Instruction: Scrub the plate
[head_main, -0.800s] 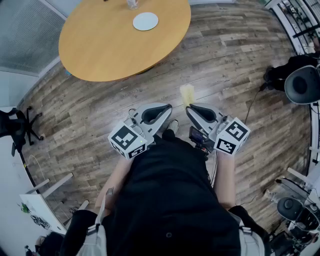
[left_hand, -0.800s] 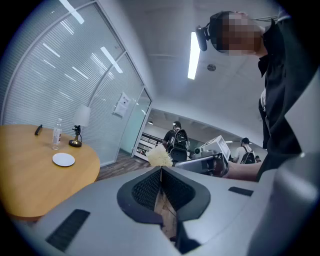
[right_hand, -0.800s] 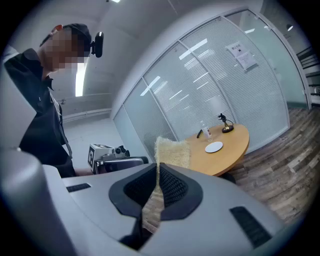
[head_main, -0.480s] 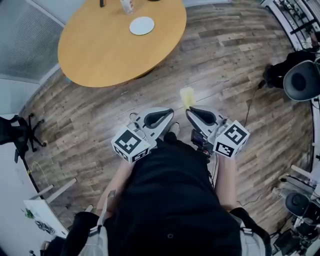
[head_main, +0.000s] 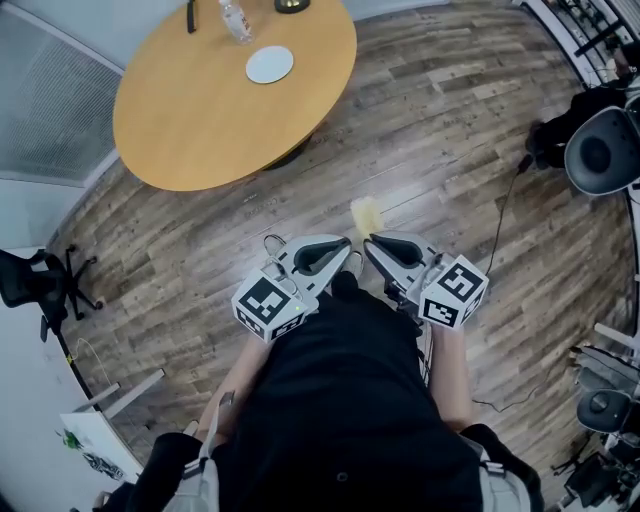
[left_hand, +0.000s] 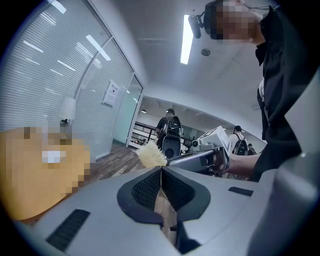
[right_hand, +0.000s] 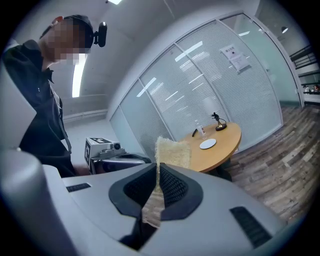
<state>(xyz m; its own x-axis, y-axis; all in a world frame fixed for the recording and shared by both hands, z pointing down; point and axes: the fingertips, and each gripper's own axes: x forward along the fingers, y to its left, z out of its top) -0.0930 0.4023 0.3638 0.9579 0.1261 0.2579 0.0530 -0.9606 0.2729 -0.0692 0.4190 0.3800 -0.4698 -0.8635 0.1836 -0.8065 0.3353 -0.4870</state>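
Approach phase, before any scrubbing. The round wooden table (head_main: 200, 110) stands well apart from the person, across a stretch of plank floor (head_main: 470, 130); the person's dark-clothed torso fills the lower head view, both forearms drawn in close to the body and angled forward so that the two grippers sit side by side at waist level, their tips near each other. Right gripper (head_main: 372, 240) – jaws clamped on a pale yellow scrubbing pad (head_main: 366, 213), which juts out beyond the tips toward the table. Left gripper (head_main: 345, 242) – jaws pressed together with nothing between them. The white plate (head_main: 270, 64) lies flat on the table toward its far edge, just beside a small clear bottle (head_main: 236, 20), untouched. Judged next requirement: close the gap to the table, then lower the pad onto the plate, with the free left gripper likely needed to steady its rim.
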